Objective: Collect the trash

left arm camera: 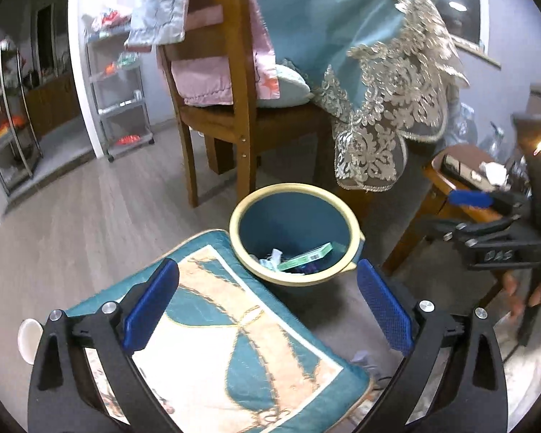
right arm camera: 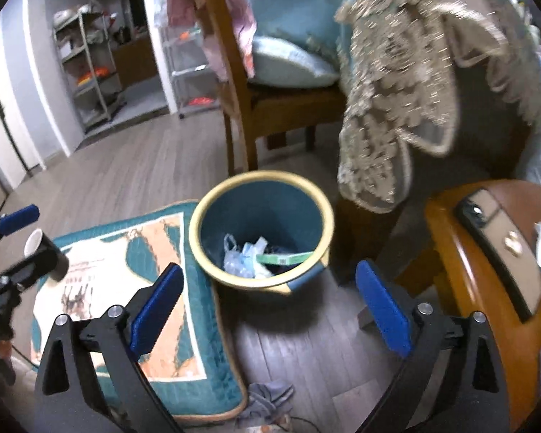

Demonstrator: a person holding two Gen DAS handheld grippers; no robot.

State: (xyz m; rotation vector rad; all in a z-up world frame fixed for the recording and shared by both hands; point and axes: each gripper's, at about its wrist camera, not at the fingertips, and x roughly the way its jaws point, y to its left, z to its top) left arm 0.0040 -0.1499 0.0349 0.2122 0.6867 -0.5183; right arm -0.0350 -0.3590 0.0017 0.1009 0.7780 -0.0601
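both grippers hanging wide apart and empty above the bin

the left gripper is gaping over a cushion; the bin is standing on the floor against the cushion's right edge, holding bags and a green box; the right gripper is spreading beside a stool.

Embossed "DAS" on right tongs

Trash bin stands between cushion left and stool right
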